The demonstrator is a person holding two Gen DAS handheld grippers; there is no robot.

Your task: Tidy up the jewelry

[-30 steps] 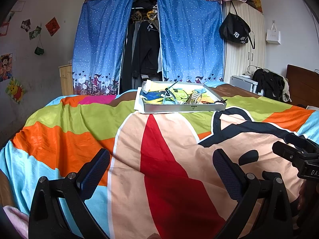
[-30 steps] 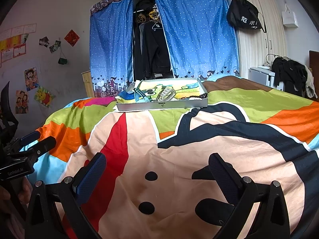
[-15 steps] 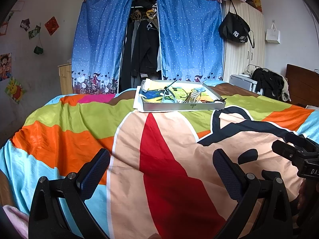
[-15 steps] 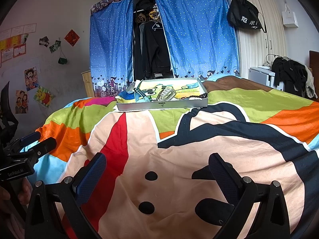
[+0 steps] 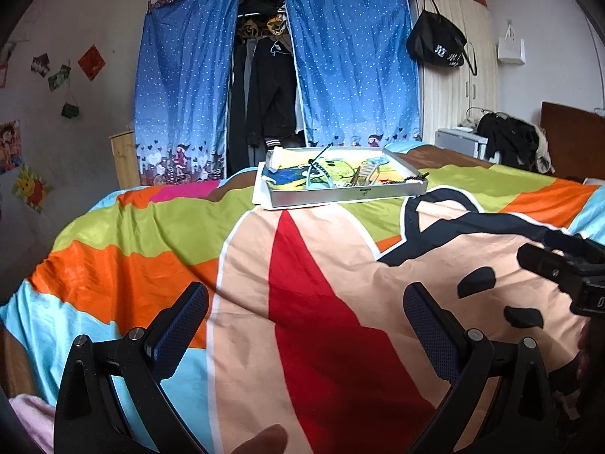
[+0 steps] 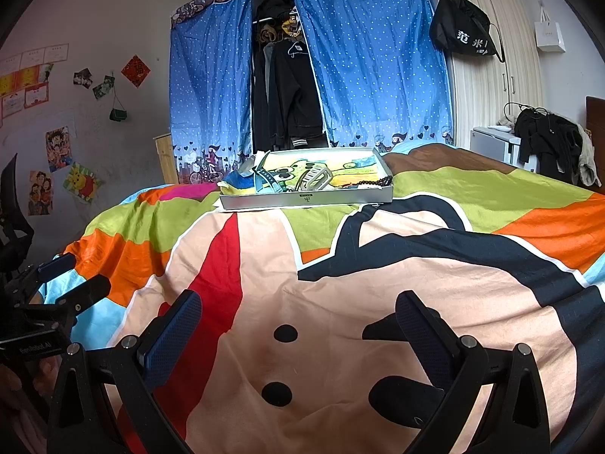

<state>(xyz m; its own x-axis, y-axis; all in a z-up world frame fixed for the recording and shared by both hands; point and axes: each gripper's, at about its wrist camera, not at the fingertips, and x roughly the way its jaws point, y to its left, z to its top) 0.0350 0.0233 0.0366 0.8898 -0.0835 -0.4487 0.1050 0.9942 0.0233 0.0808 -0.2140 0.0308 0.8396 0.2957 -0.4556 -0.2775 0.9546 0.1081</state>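
Jewelry (image 6: 314, 181) lies heaped in the tray (image 6: 306, 199) on the bed (image 6: 340, 283); sorted or not, I cannot tell. Left tool (image 5: 306, 317) and right tool (image 6: 298, 321) hang released, well short of it

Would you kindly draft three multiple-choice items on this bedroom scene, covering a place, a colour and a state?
1. Where does the silver tray sit?
A. on the floor
B. on the quilt, far from both grippers
C. on the wooden cabinet

2. What colour are the curtains?
A. blue with white dots
B. plain red
C. green stripes

3. How does the left gripper stand?
A. shut on a bracelet
B. shut, empty
C. open, empty

Answers: 1 B, the tray rests on the bedcover beyond the fingers. 2 A, dotted blue cloth hangs behind. 3 C, its fingers are wide apart with only quilt between.
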